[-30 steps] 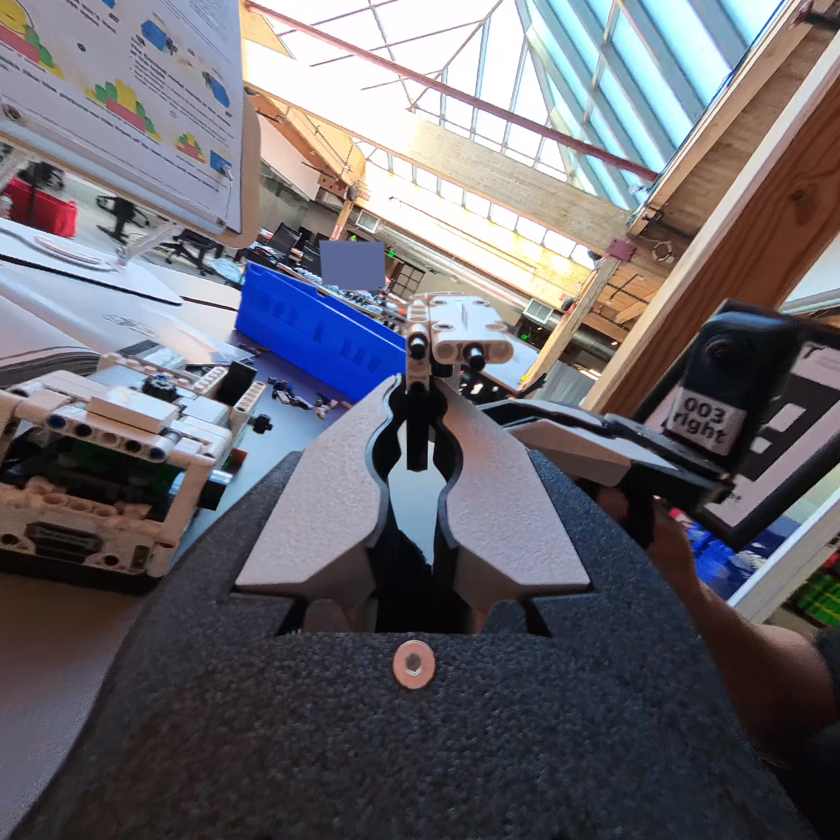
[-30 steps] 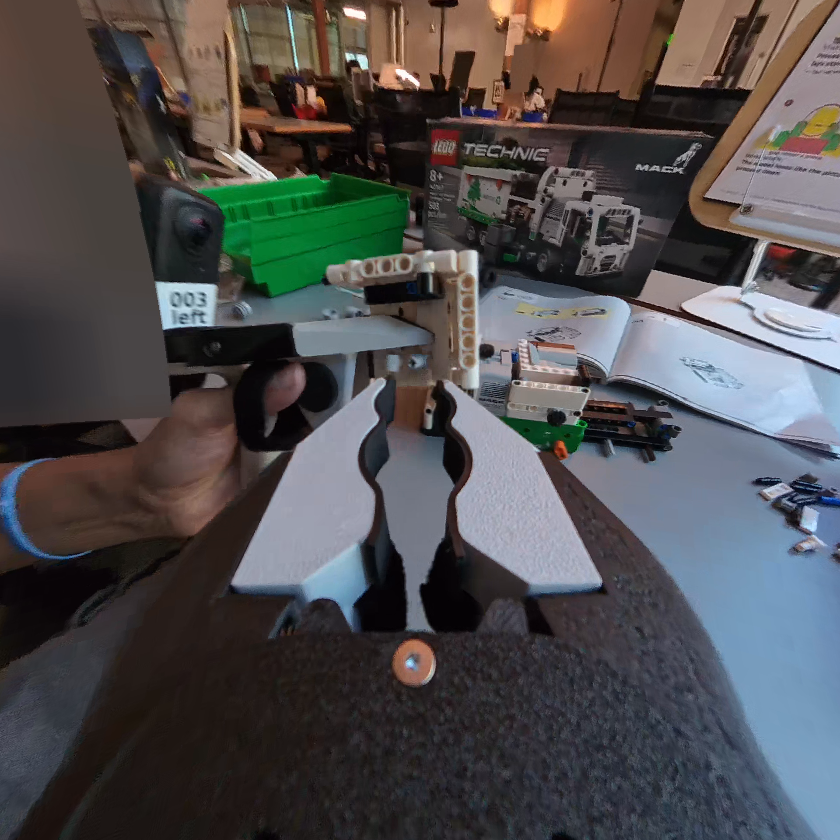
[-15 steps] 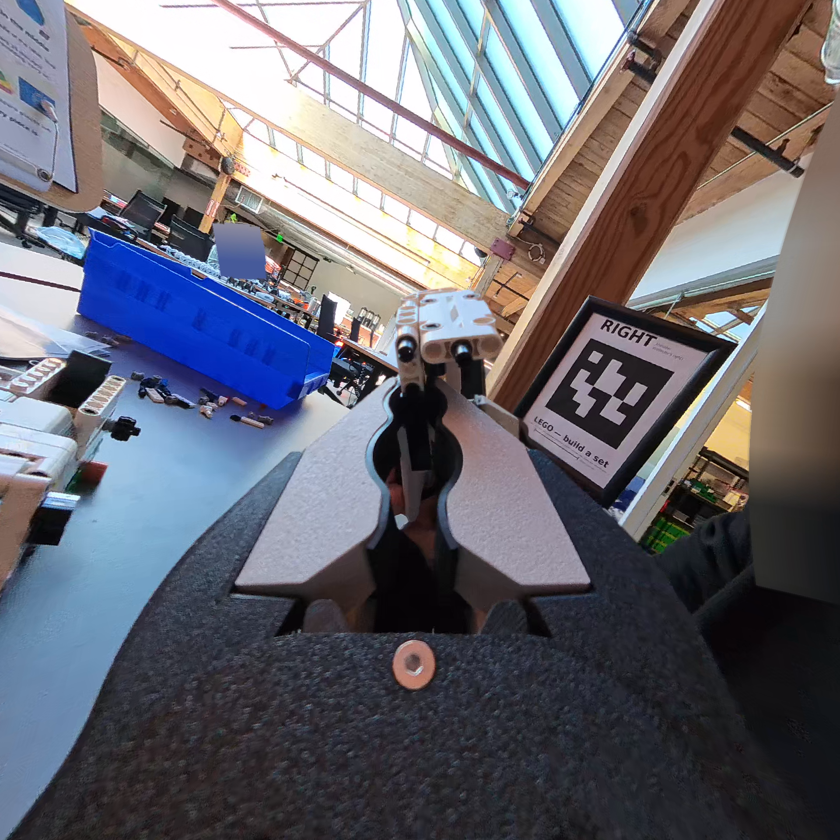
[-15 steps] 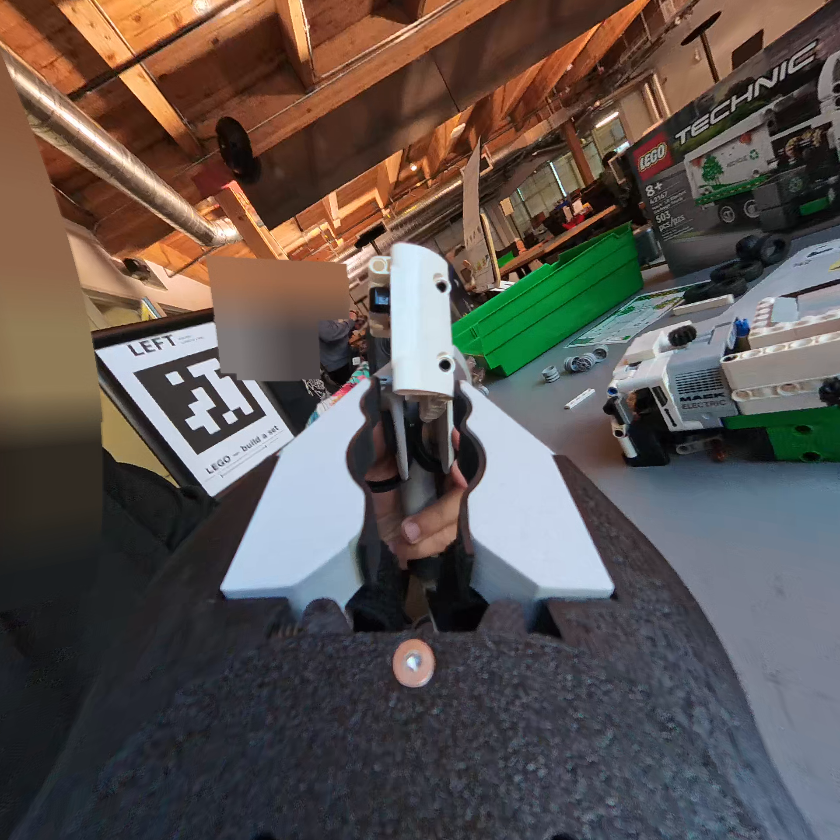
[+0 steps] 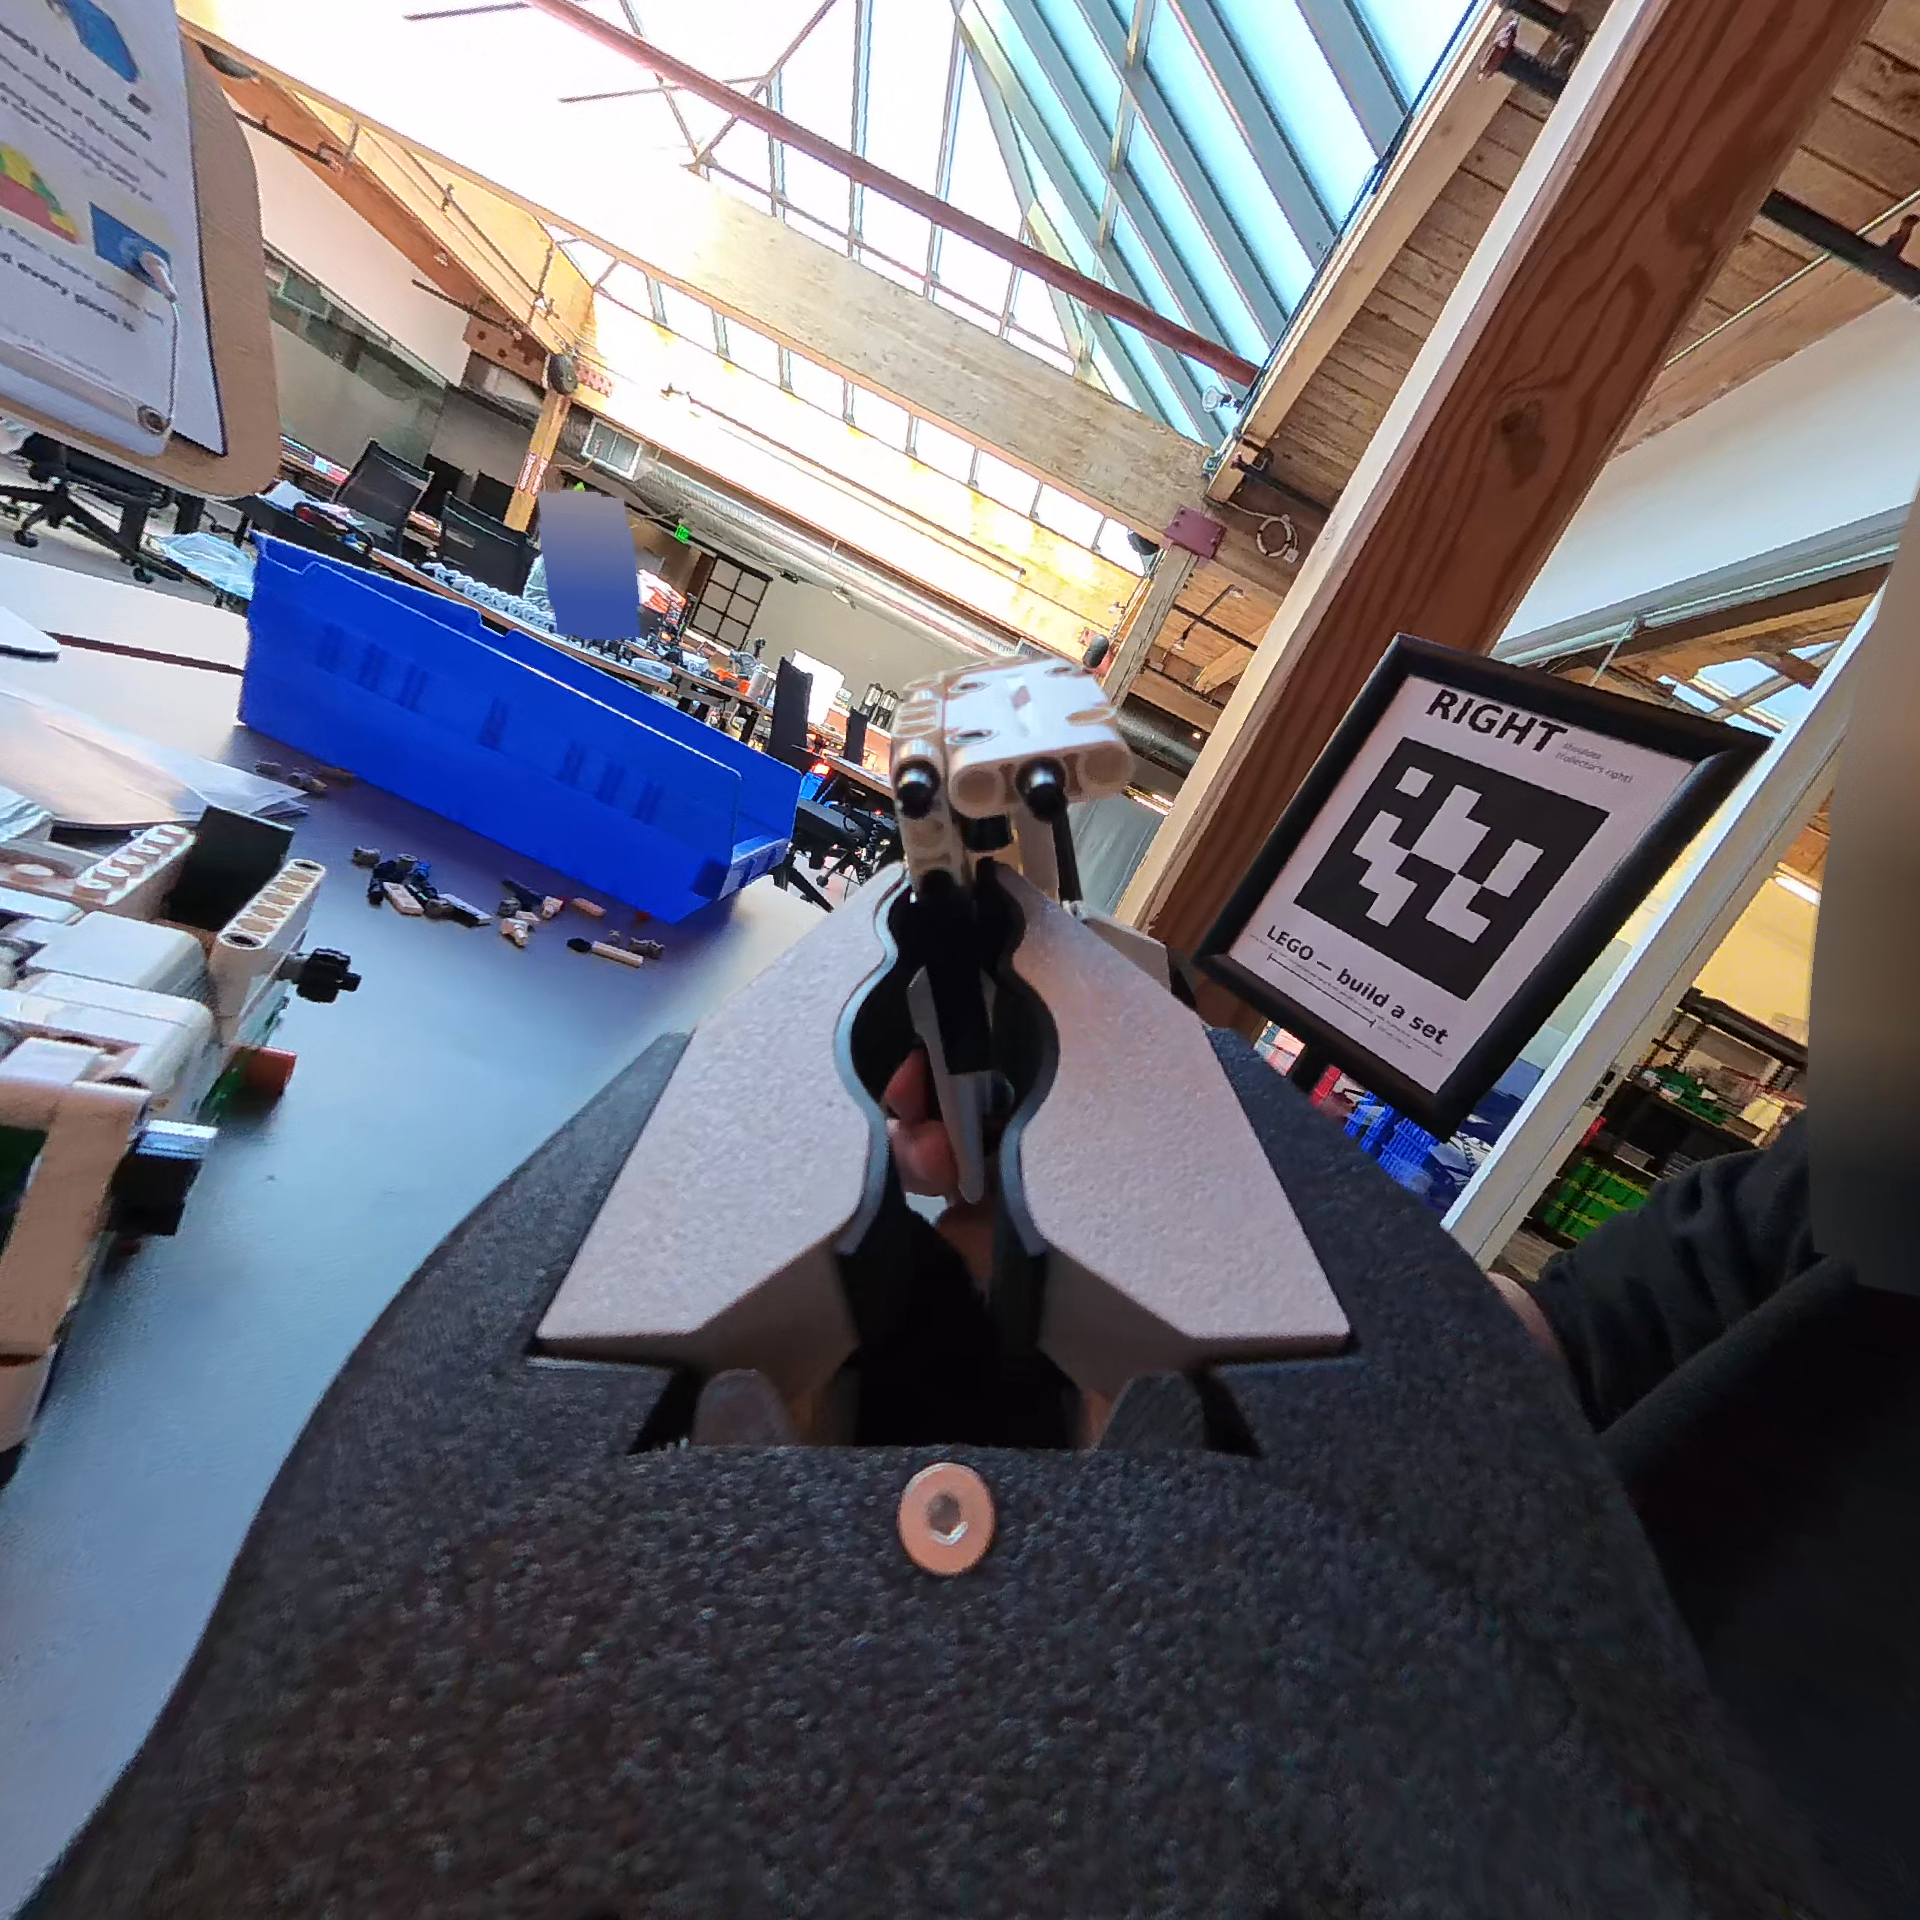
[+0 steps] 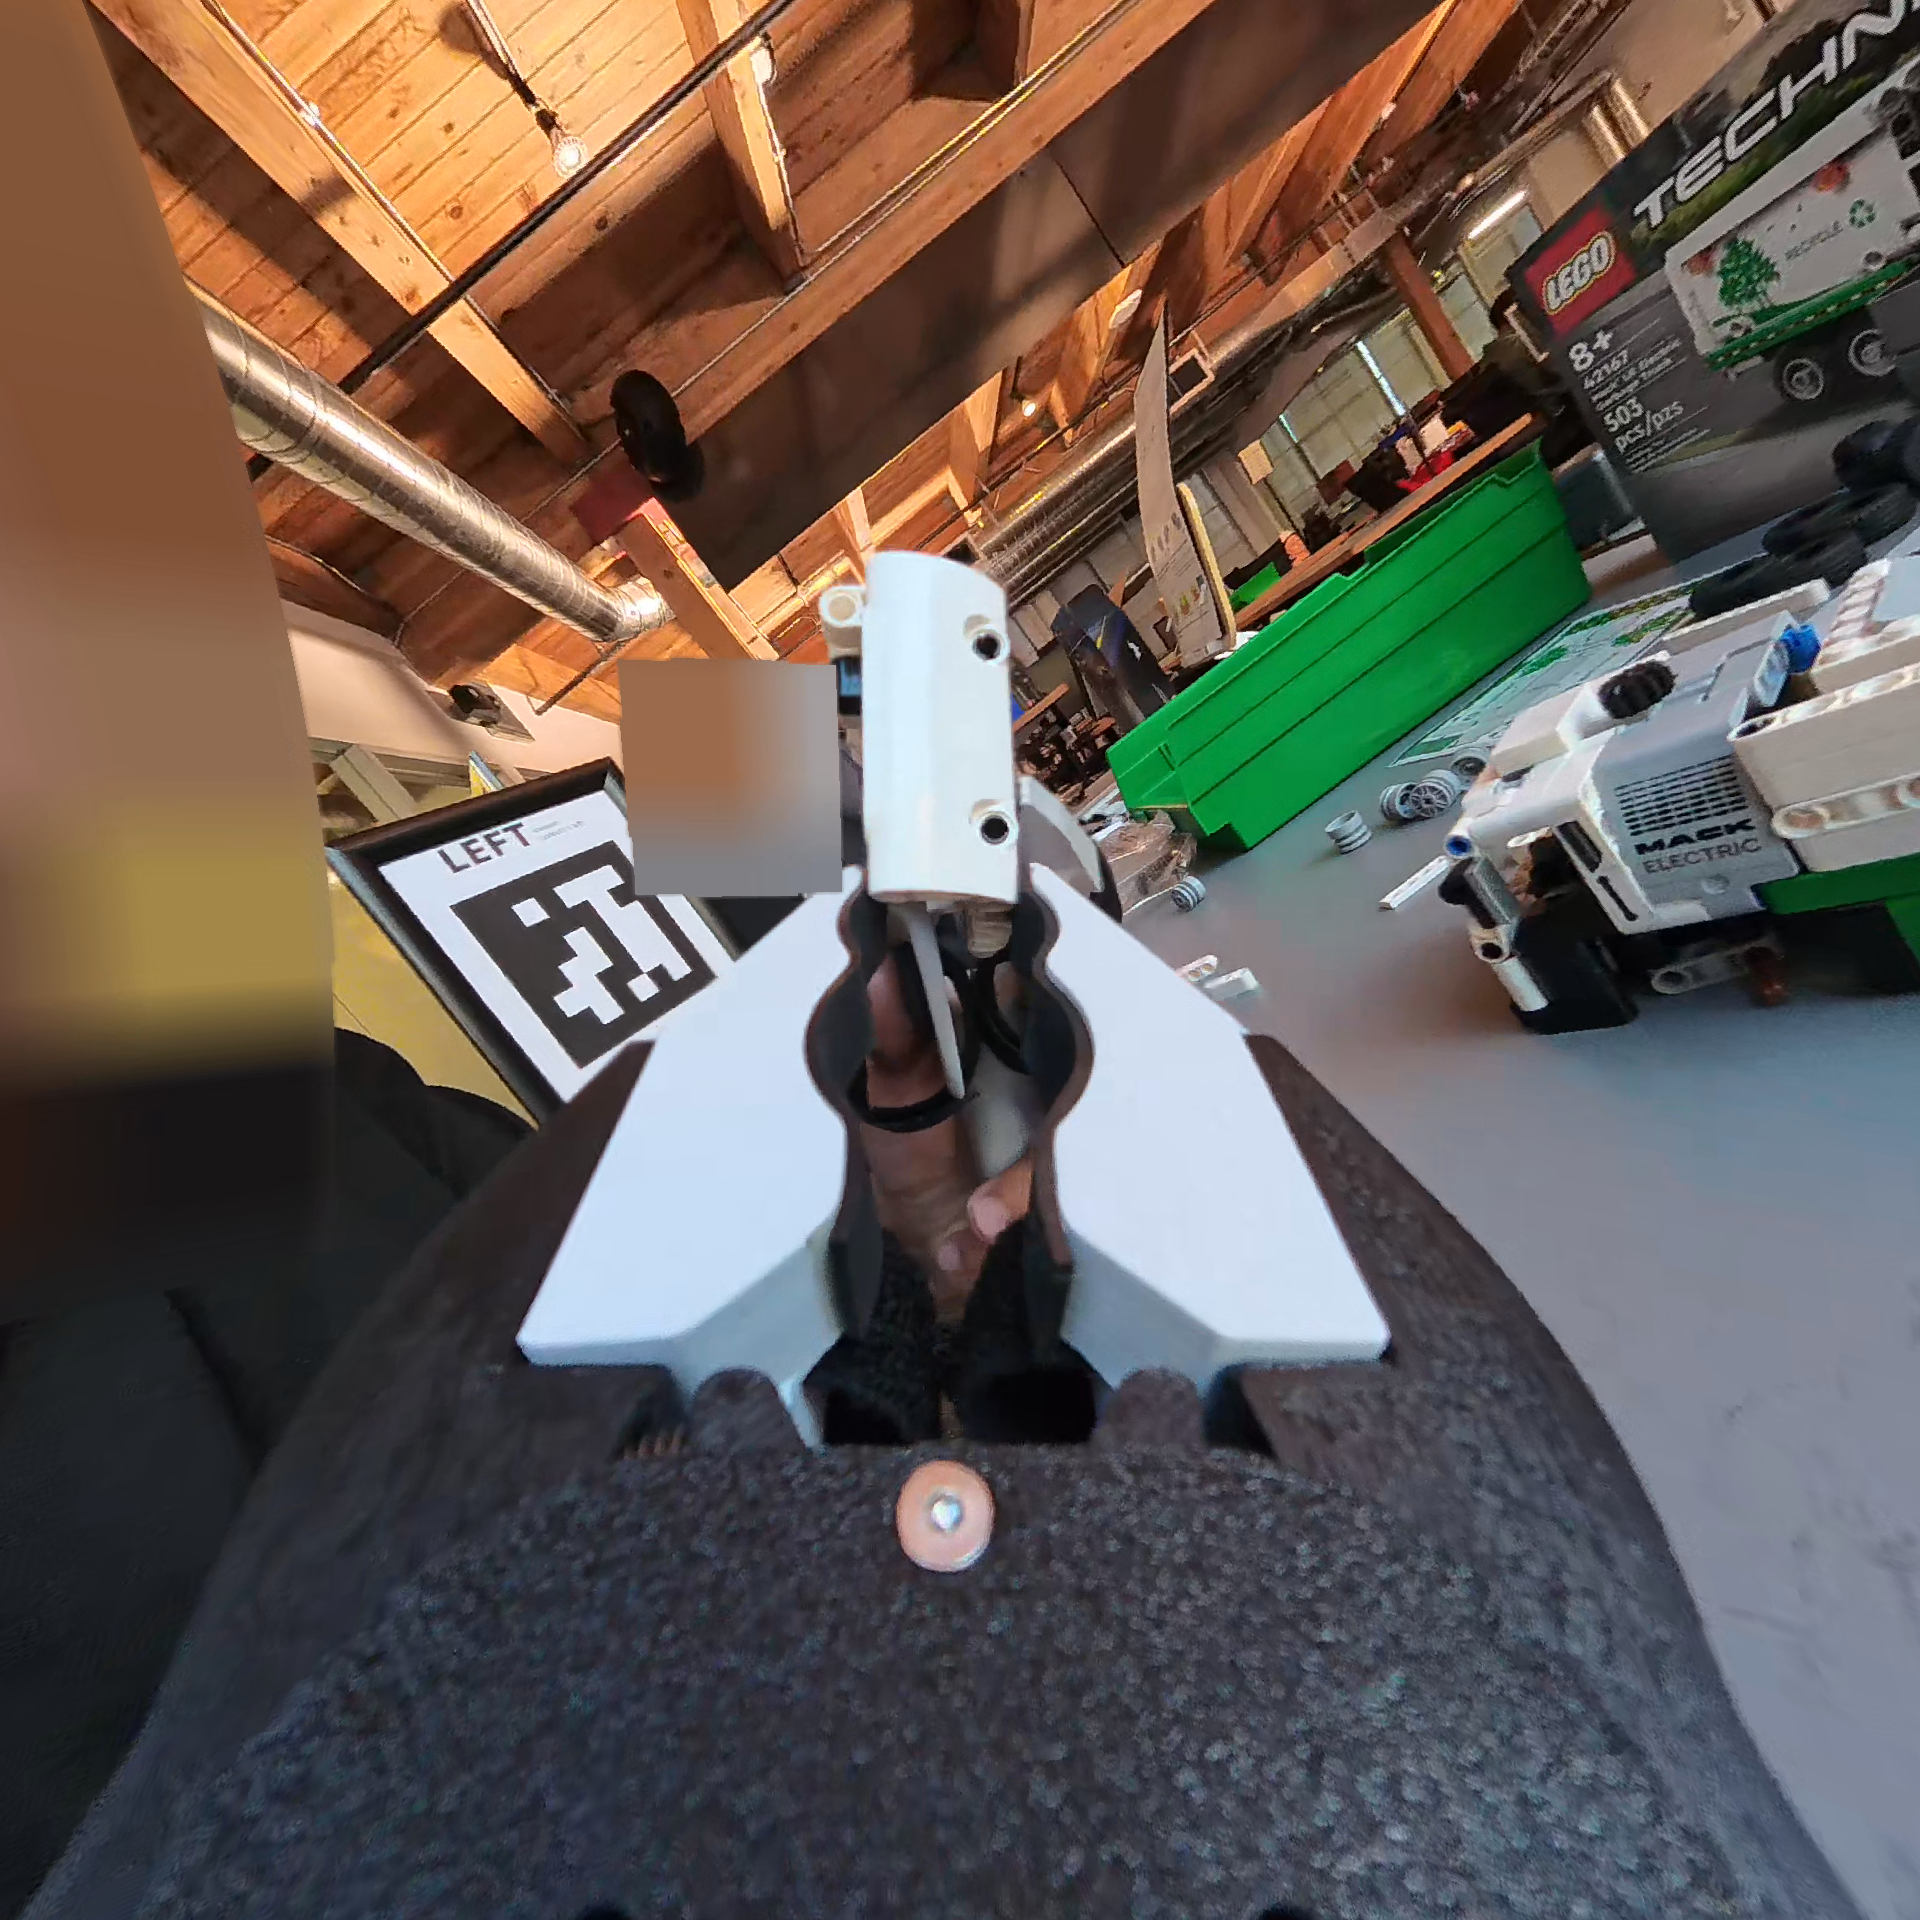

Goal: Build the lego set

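Observation:
My left gripper [image 5: 961, 883] is shut on a small white Lego sub-assembly [image 5: 1003, 743] with two black pins facing me, and holds it up in the air. In the right wrist view the same sub-assembly [image 6: 935, 727] shows as a white curved panel. My right gripper [image 6: 940, 894] is shut on its lower end from the opposite side. The two grippers face each other, tilted upward. The partly built white and green truck [image 6: 1662, 831] stands on the grey table to the right. It also shows at the left edge of the left wrist view [image 5: 104, 1039].
A blue bin [image 5: 499, 738] with loose small parts [image 5: 499, 914] in front of it. A green bin [image 6: 1351, 686], the set's box [image 6: 1714, 260], black tyres [image 6: 1829, 520] and small grey wheels [image 6: 1423, 800]. Framed marker signs stand at the table's near edge [image 5: 1475, 873] [image 6: 561, 935].
Both grippers swung up and toward each other. The right gripper, open a second ago, closed on the sub-assembly the left one holds. Little has moved in the last half second.

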{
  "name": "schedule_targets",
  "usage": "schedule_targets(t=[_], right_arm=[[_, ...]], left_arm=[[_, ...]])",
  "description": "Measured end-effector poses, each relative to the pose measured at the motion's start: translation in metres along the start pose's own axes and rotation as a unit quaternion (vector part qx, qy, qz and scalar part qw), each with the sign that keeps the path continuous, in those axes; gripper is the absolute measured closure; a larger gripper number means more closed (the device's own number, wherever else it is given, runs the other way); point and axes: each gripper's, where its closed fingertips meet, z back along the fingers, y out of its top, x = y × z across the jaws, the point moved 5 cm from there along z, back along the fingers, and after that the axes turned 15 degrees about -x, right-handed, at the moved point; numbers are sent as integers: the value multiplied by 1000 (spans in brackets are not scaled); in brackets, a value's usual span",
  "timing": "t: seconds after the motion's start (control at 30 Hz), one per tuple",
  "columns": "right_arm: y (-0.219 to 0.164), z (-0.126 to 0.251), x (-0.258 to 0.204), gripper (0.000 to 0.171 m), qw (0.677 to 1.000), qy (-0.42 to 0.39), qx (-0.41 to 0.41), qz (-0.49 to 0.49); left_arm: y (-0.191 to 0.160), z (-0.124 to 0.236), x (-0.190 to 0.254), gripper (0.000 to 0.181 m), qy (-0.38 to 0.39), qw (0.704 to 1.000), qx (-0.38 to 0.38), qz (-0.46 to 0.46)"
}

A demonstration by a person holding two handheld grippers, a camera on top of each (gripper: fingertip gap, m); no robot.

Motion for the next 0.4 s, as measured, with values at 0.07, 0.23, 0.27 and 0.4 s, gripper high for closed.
schedule_targets(t=[0.07,0.23,0.27,0.4], right_arm=[[0,0,2,146,1000,-14,-8,-1],[1,21,11,135,960,-221,-96,145],[3,25,9,138,924,-291,-128,212],[4,10,-12,151,787,-430,-206,391]], left_arm=[[0,0,-3,175,-2,1000,-3,9],[2,6,-22,175,48,998,7,51],[2,6,-25,175,63,996,8,55],[-1,1,-28,174,97,994,-12,45]])
